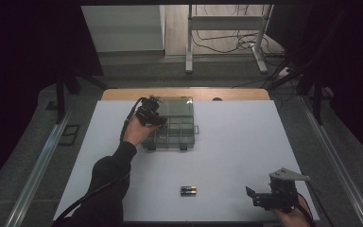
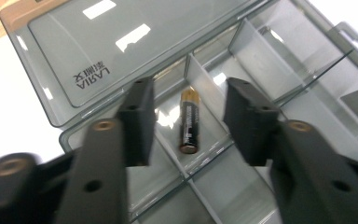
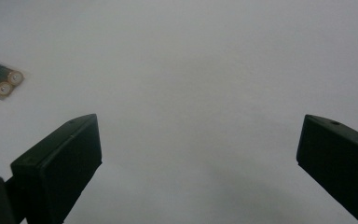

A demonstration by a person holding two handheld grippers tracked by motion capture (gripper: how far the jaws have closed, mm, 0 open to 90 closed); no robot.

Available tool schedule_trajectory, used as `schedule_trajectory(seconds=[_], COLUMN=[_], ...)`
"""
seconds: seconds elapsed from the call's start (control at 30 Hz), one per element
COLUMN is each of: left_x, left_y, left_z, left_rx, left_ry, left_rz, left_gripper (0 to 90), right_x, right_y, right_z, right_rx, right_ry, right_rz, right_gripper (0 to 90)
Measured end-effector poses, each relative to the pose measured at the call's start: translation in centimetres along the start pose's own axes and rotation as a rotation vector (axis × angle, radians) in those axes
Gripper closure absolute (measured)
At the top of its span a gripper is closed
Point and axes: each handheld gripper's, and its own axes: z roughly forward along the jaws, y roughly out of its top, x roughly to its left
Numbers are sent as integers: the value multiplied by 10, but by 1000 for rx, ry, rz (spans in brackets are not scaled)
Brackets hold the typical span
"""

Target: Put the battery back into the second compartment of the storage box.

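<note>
Battery (image 2: 189,122) lies boxed — between open left gripper (image 2: 186,122) jaws

Lab: dark-curtained rig table (image 1: 246,142), floor cables (image 1: 227,42).

one readable mark: "larija" with a few small characters after it, moulded upside down on the clear lid (image 2: 121,51) of the compartment box, up and to the left of the left gripper (image 2: 186,123). the print on the battery (image 2: 189,123) between its jaws is too small to read.
</note>
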Motion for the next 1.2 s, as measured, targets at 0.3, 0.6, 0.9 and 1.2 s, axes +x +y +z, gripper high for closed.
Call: schedule_trajectory(seconds=[0.3,0.6,0.9,1.2], left_x=[-5,-17,-40,-58], left_y=[-4,-14,-26,-38], left_z=[-13,-28,-41,-49], left_rx=[-13,-8,-24,-36], left_ry=[-60,-101,-151,-151], left_rz=[14,103,175,226], left_gripper=[112,0,0,0], right_x=[0,1,1,1], right_y=[0,0,0,0], right_z=[0,0,0,0], right_rx=[-1,1,3,4], right_ry=[-3,-4,-5,-5], right_rz=[-2,0,1,-1], right_gripper=[2,2,2,2])
